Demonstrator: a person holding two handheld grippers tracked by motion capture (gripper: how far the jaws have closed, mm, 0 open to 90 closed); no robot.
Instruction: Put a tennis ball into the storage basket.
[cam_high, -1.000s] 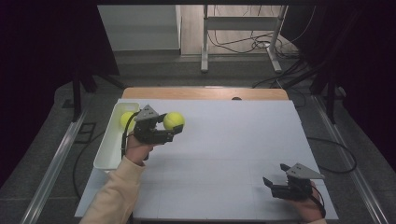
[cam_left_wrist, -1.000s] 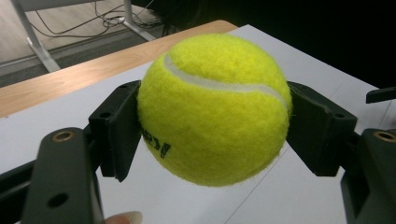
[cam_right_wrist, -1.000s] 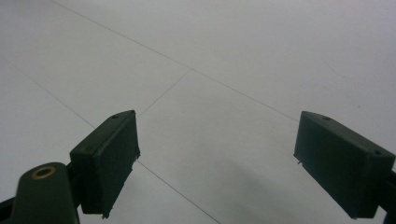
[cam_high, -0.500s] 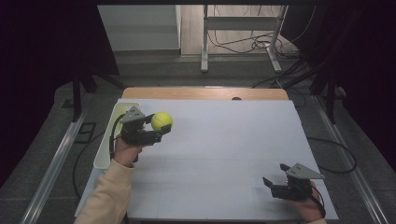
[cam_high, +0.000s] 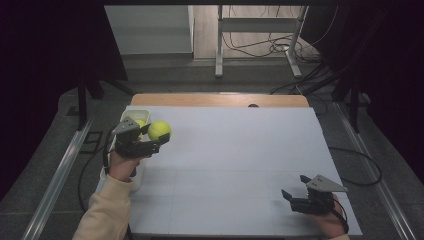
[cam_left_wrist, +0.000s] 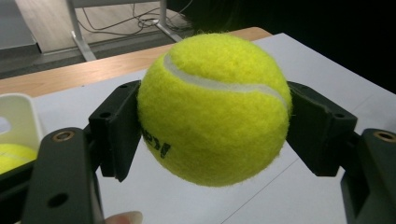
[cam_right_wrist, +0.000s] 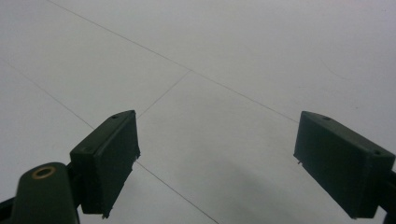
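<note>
- In the high view the right gripper (cam_high: 295, 196) sits at the lower right of the frame, just above the white table surface (cam_high: 240, 165), with the person's hand behind it at the bottom edge.
- Its jaws stand wide apart and released. In the right gripper view the gripper (cam_right_wrist: 215, 163) has nothing between its two black pads, and behind them lies bare white tabletop crossed by thin seam lines.
- At the lower left of the high view a cream sleeve (cam_high: 107, 212) rises from the bottom edge to the hand that carries the left gripper (cam_high: 159, 141), in the left middle of the frame.
- The left gripper is clenched on a yellow tennis ball (cam_high: 159, 130), which is held off the table near its left edge.
- In the left gripper view the tennis ball (cam_left_wrist: 215, 109) takes up the centre of the frame. The two black pads press on its left and right sides, a white seam curves across its top and dark lettering shows on its lower left.
- A fingertip shows at the bottom edge of the left gripper view, under the ball.
- Just left of the held ball in the high view is a white bin (cam_high: 131, 116) at the table's left edge, partly hidden by the gripper's body.
- A second yellow ball (cam_high: 140, 123) lies in that bin. In the left gripper view the bin (cam_left_wrist: 18, 116) is at the left edge with that ball (cam_left_wrist: 11, 156) low inside it.
- Farther off, at the top of the high view, a strip of wooden tabletop (cam_high: 215, 99) runs along the far edge. Beyond it are a metal frame stand (cam_high: 260, 40) and loose cables (cam_high: 250, 47) on the floor.
</note>
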